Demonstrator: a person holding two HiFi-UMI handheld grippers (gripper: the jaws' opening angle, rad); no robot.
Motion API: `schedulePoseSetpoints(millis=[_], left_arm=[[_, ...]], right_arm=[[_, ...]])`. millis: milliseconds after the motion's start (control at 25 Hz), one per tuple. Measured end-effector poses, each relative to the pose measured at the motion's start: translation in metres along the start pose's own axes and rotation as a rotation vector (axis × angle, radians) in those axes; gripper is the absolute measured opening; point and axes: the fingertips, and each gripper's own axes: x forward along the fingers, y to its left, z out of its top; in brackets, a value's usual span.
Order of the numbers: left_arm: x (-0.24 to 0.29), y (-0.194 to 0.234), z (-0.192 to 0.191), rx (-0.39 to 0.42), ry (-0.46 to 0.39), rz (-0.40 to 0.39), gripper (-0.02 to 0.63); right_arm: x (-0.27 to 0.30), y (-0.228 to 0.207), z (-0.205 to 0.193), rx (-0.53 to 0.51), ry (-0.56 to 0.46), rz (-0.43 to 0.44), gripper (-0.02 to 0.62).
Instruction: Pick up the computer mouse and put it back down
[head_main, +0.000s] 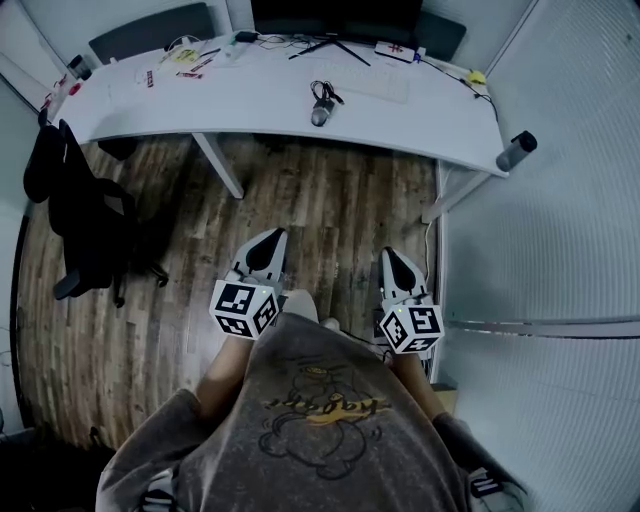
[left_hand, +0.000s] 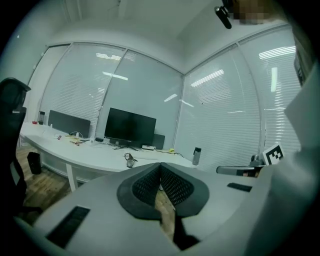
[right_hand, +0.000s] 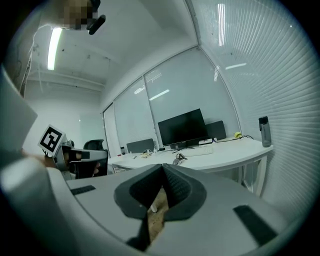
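Facing the desk (head_main: 250, 98) from well short of it, the left gripper (head_main: 268, 243) has its jaws pressed together, empty. The computer mouse (head_main: 321, 115) lies mid-desk, well apart from both grippers. The right gripper (head_main: 397, 260) is likewise closed and empty.

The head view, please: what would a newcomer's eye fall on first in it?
Probably the pair held low in the frame, the left tongs and right tongs, both shut and empty above the wooden floor. Next comes the long white desk across the top, with the computer mouse near its middle and a black office chair at left.
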Motion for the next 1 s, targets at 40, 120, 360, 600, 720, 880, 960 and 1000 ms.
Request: schedulePoseSetpoints(millis=[40, 120, 360, 600, 720, 880, 960, 1000], left_arm=[[0.0, -0.001, 0.001, 0.001, -0.002, 0.003, 0.018], [0.003, -0.002, 0.004, 0.003, -0.008, 0.008, 0.018], [0.024, 0.0, 0.007, 0.014, -0.019, 0.008, 0.018], [0.061, 0.012, 0.012, 0.011, -0.024, -0.003, 0.018], [0.084, 0.021, 0.016, 0.007, -0.024, -0.001, 0.018], [0.114, 0.035, 0.023, 0.002, -0.02, -0.004, 0.018], [0.132, 0.043, 0.028, -0.001, -0.021, -0.004, 0.018], [0.14, 0.047, 0.031, -0.003, -0.022, -0.004, 0.018]], right_arm=[[-0.001, -0.003, -0.001, 0.003, 0.003, -0.002, 0.006], [0.0, -0.006, -0.001, 0.004, 0.004, -0.001, 0.006], [0.013, -0.019, 0.0, 0.007, -0.003, 0.001, 0.006], [0.038, -0.041, 0.004, 0.011, -0.003, -0.02, 0.006], [0.055, -0.053, 0.007, 0.008, 0.01, -0.023, 0.006], [0.08, -0.066, 0.015, -0.004, 0.019, -0.024, 0.006], [0.095, -0.075, 0.02, -0.007, 0.02, -0.026, 0.006], [0.102, -0.079, 0.023, -0.007, 0.019, -0.027, 0.006]])
